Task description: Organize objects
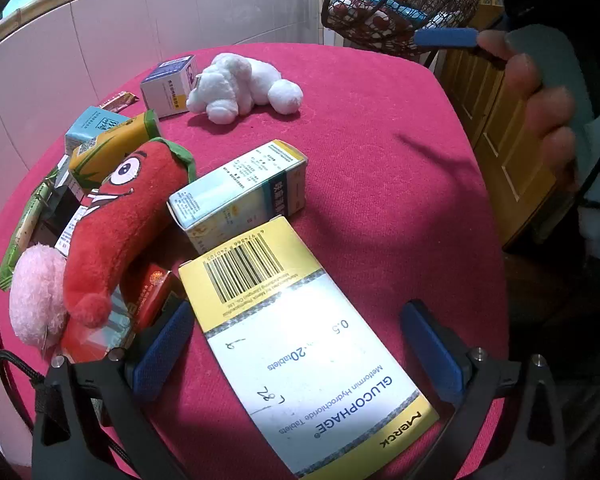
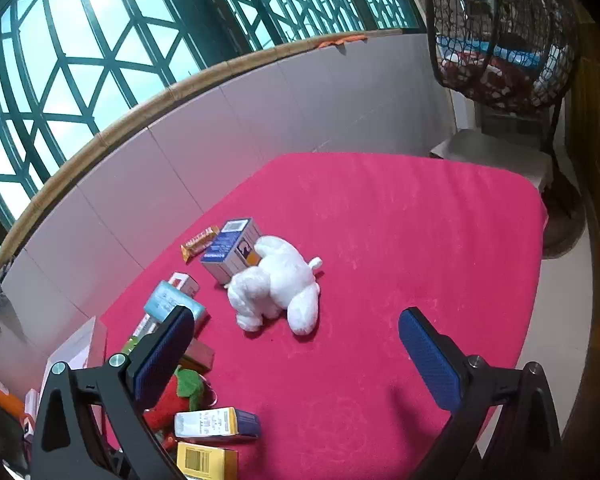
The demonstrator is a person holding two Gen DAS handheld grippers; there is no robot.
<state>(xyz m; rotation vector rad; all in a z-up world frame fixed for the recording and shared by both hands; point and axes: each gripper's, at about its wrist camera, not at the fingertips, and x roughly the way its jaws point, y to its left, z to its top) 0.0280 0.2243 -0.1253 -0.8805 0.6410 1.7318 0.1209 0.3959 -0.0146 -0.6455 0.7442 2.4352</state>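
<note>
Pink cloth covers the table (image 2: 400,220). Left gripper (image 1: 296,354) hangs spread wide around a yellow Glucophage box (image 1: 300,344), beside the red pepper plush (image 1: 116,232). Right gripper (image 2: 296,356), jaws also apart and empty, faces the white plush dog (image 2: 276,284).

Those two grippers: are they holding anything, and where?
Nothing. Left gripper straddles the Glucophage box, jaws open; right gripper hangs open above the red tablecloth.
</note>
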